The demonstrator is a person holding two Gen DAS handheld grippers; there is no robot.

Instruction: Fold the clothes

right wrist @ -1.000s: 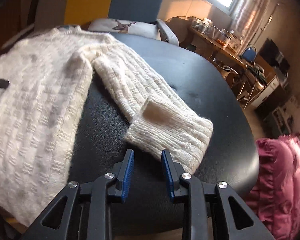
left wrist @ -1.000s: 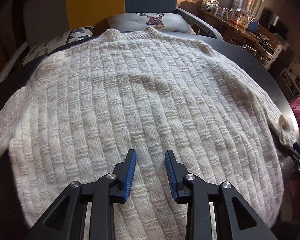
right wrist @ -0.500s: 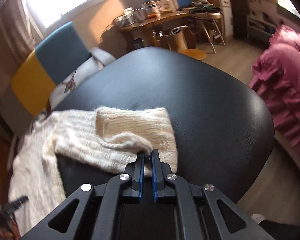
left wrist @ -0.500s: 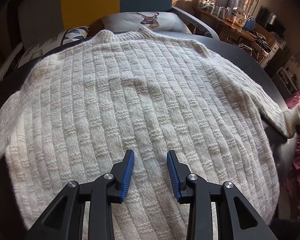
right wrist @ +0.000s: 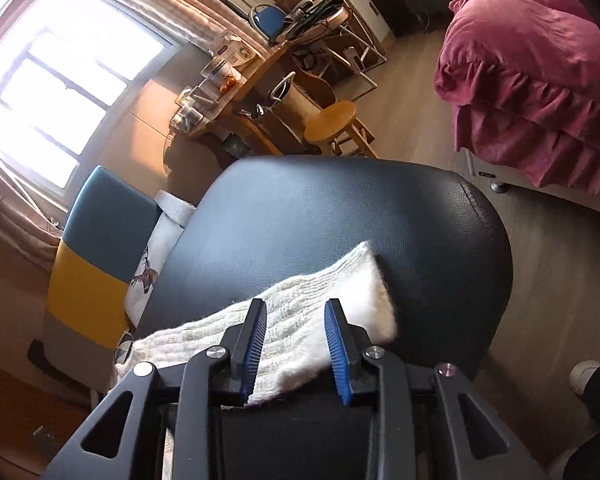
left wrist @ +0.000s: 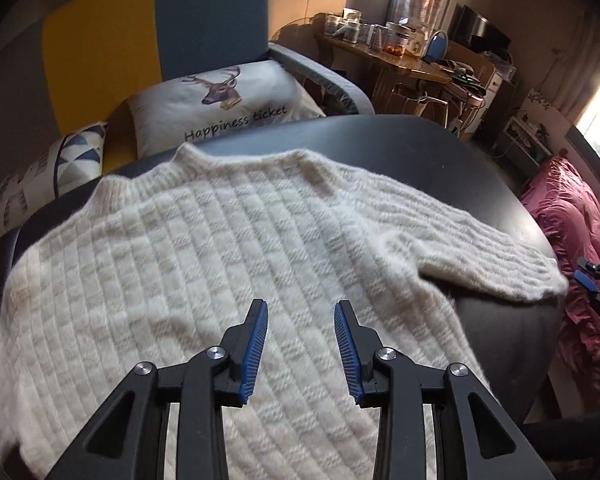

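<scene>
A cream knitted sweater (left wrist: 204, 264) lies spread flat on a black padded table (left wrist: 440, 160), collar at the far side. Its right sleeve (left wrist: 480, 256) stretches out to the table's right edge. My left gripper (left wrist: 300, 308) hovers open over the sweater's body, holding nothing. In the right wrist view the sleeve's cuff (right wrist: 340, 292) lies flat on the black table (right wrist: 340, 208). My right gripper (right wrist: 296, 304) stands open just above the sleeve, with knit showing between its fingers. The right gripper (left wrist: 592, 280) also shows beyond the cuff in the left wrist view.
A yellow and blue sofa (left wrist: 156, 36) with a deer cushion (left wrist: 220, 100) stands behind the table. A pink bed (right wrist: 540, 80) lies to the right. A wooden stool (right wrist: 332, 120) and a cluttered desk (right wrist: 228, 96) stand past the table. A shoe (right wrist: 584, 376) shows at lower right.
My right gripper was shut on the cuff half a second ago; it has let go and stands open, and the sleeve lies straightened. The left gripper has tilted up and stays open.
</scene>
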